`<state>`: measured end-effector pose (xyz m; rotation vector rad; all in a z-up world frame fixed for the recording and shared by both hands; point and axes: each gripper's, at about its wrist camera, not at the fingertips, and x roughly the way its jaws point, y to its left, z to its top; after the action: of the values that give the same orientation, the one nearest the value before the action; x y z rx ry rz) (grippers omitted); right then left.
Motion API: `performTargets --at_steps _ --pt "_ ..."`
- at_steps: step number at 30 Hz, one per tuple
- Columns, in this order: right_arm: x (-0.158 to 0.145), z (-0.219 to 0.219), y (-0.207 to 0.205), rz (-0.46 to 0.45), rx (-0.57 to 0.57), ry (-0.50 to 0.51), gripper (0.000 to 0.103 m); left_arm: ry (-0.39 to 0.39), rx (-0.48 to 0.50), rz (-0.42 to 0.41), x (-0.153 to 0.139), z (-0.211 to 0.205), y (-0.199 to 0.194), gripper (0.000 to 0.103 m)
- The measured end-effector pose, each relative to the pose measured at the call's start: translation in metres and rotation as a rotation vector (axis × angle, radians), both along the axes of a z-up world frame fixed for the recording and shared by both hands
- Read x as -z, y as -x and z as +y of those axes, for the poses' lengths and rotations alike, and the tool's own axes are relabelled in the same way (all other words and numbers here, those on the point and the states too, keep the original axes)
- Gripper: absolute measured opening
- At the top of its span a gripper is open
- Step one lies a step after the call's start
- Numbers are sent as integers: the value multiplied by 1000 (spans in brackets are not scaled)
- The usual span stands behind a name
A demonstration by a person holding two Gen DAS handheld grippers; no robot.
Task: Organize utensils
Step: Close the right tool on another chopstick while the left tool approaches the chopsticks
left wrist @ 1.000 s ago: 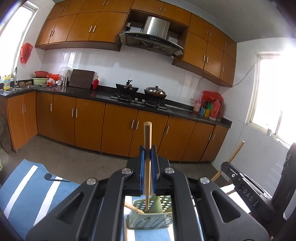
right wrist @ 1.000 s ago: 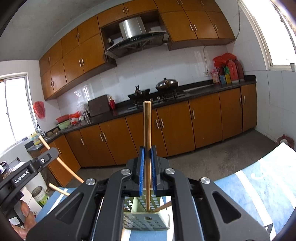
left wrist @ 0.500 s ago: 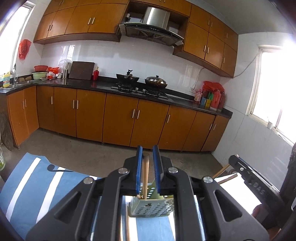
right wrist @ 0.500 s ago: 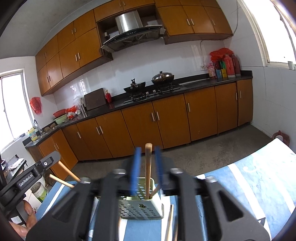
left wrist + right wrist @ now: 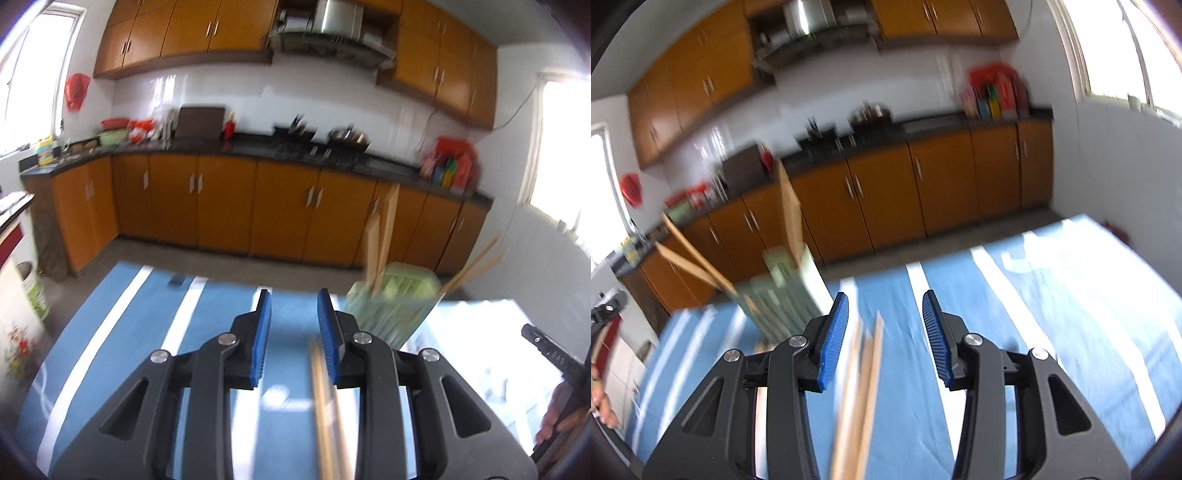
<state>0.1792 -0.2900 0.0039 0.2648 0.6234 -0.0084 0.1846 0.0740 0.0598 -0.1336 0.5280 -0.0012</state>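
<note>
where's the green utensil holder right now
In the left wrist view the green utensil holder stands on the blue striped cloth, up and right of the left claw, with chopsticks sticking out of it.

The left gripper (image 5: 294,328) is seen with its blue-padded jaws opening and nothing pressed between them, above a blue cloth with white stripes (image 5: 122,332). Loose chopsticks (image 5: 325,406), blurred, are laid on the cloth just inside the right-hand pad. A pale green perforated basket (image 5: 391,306) is placed up and right, with 4 chopsticks (image 5: 384,236) leaning in it.
</note>
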Motion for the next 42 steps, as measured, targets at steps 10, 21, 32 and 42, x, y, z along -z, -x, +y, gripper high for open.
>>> performTargets --at_steps 10,21,32,42 --pt "105 56 -10 294 -164 -60 18 73 15 279 112 12 10 27" --pt "117 54 -12 300 -136 17 8 81 106 323 131 -13 7 27" --pt "118 10 -13 295 19 36 7 64 194 380 155 -42 1 20" --pt "117 13 -11 290 10 58 7 16 202 404 164 -56 -3 15"
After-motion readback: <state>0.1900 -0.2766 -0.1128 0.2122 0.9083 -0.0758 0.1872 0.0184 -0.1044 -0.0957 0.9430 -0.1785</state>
